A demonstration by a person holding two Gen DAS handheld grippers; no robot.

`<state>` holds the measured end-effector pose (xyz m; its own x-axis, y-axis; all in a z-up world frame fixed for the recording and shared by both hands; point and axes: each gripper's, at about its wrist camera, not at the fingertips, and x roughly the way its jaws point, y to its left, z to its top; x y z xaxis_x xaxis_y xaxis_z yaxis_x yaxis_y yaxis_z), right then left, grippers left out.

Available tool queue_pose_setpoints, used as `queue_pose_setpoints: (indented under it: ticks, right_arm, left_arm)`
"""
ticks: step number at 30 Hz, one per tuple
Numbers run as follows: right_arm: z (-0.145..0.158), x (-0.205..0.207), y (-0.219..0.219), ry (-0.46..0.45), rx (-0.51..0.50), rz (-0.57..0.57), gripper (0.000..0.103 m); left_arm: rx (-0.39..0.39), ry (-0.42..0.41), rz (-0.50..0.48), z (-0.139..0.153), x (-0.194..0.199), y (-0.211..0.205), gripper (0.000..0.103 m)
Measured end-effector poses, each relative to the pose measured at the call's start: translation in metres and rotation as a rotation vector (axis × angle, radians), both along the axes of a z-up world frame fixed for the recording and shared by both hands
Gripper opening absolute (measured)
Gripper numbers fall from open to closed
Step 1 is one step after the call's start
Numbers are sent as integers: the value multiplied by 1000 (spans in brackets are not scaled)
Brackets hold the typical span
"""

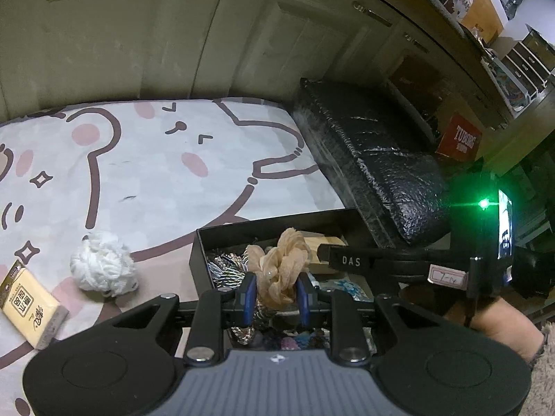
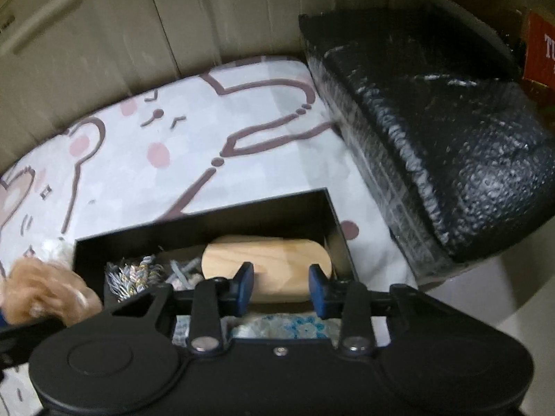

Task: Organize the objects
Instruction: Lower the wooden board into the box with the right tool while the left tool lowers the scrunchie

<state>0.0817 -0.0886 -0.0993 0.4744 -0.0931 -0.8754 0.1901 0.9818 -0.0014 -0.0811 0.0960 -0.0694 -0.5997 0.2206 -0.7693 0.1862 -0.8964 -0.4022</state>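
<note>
Nearest my left camera, the left gripper (image 1: pixel 275 294) is clenched on one beige organza scrunchie (image 1: pixel 282 265), its blue pads pressing the fabric from both sides, held above the near-left part of the black box (image 1: pixel 199 260). That scrunchie also shows, blurred, at the left edge of the right view (image 2: pixel 45 298), just outside the box's left wall. On my right side, the right gripper (image 2: pixel 281 286) stands released, jaws apart with nothing between them, over the near edge of the same box (image 2: pixel 338 228), with a pale wooden block (image 2: pixel 267 265) just beyond its fingertips. Inside the box I count one wooden block, one silvery tasselled piece (image 2: pixel 133 274) toward the left, and one blue-and-white patterned item (image 2: pixel 295 327) along the near wall; other small things there are too dim to tell. Left of the box, on the cartoon-printed sheet (image 1: pixel 156 173), lie one white fluffy scrunchie (image 1: pixel 102 265) and one yellow tissue packet (image 1: pixel 29 303), apart from each other. Beyond the box the sheet gives open room up to the cabinet doors (image 1: pixel 121 41). Along the sheet's right edge runs a black foam-wrapped bundle (image 2: pixel 451 138), near the box's far right corner.
</note>
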Motion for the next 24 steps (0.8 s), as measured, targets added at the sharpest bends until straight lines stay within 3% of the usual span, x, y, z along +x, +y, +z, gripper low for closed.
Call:
queue_pose_setpoints:
  ticks: [10, 15, 24]
  right_arm:
    - [16, -6, -7, -8, 36, -47, 36]
    - [26, -10, -8, -25, 54, -54, 36]
    - [33, -15, -14, -46, 90, -87, 36]
  left_arm:
    - [-47, 18, 0, -3, -9, -1, 26]
    - [-98, -20, -14, -8, -15, -2, 26]
    - [-63, 20, -62, -13, -31, 12, 26]
